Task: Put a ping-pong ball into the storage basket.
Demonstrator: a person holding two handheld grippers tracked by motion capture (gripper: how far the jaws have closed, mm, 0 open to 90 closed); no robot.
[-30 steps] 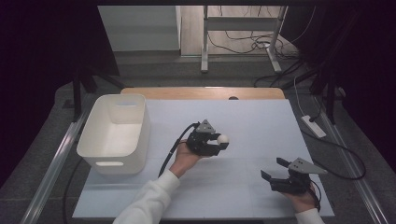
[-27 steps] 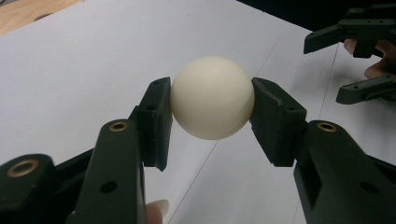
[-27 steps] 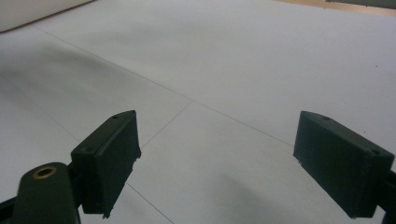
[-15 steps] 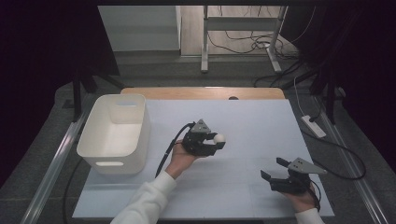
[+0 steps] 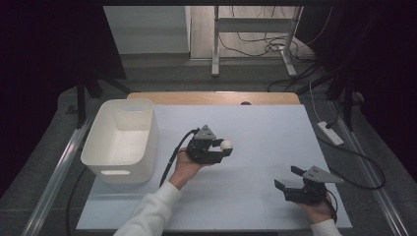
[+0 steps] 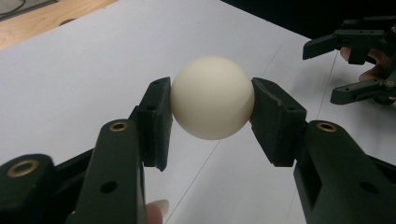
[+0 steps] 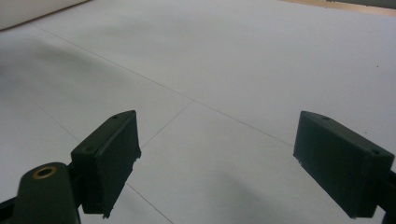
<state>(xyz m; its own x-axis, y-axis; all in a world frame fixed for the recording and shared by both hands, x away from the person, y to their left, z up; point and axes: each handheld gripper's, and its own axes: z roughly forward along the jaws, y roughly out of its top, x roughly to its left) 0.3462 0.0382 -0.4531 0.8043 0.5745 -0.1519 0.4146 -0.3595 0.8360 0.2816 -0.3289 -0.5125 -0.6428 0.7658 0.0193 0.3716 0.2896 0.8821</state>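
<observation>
A smooth cream-white ball [image 6: 212, 97] sits clamped between the two black jaws of my left gripper [image 6: 211, 109], held off the white tabletop. From above, the left gripper [image 5: 224, 147] is near the table's middle with the ball [image 5: 226, 144] at its tip, pointing right. My right gripper [image 5: 286, 177] rests low near the front right of the table, its jaws spread wide with nothing between them. The right gripper view shows its own jaws [image 7: 215, 154] apart over bare tabletop. That right gripper [image 6: 322, 72] also appears at the upper right of the left gripper view.
A white plastic bin [image 5: 118, 169] stands at the table's left side, to the left of my left hand. The white table sheet [image 5: 265, 123] stretches between the grippers. A power strip [image 5: 330, 132] and cables lie beyond the right edge.
My left gripper has drifted a little to the left with the ball still clamped. The right gripper has stayed where it was.
</observation>
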